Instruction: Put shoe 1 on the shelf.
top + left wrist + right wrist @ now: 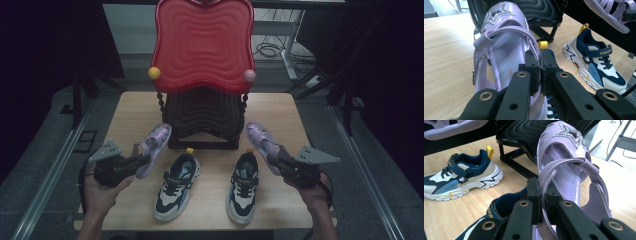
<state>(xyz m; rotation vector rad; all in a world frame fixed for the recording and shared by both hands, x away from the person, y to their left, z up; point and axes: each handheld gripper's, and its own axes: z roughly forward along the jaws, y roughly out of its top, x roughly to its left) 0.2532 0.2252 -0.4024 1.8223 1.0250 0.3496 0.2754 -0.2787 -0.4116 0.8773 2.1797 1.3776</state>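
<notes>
Two lilac sandals with glitter stars are held above the wooden table [135, 115]. My left gripper [141, 160] is shut on the side strap of the left sandal [153, 143]; in the left gripper view the jaws pinch that sandal [501, 47] at its rim. My right gripper [274, 159] is shut on the right sandal [261, 140], whose strap sits between the jaws in the right gripper view, sandal [566, 165]. Two navy, white and beige sneakers rest on the table between them: the left sneaker [176, 186] and the right sneaker [243, 186].
A black ribbed shoe rack [202, 117] stands at the table's middle back, with a tall red wavy panel [202, 45] rising behind it, a yellow ball [154, 73] and a pink ball [249, 75] at its corners. The floor drops away past the table's edges.
</notes>
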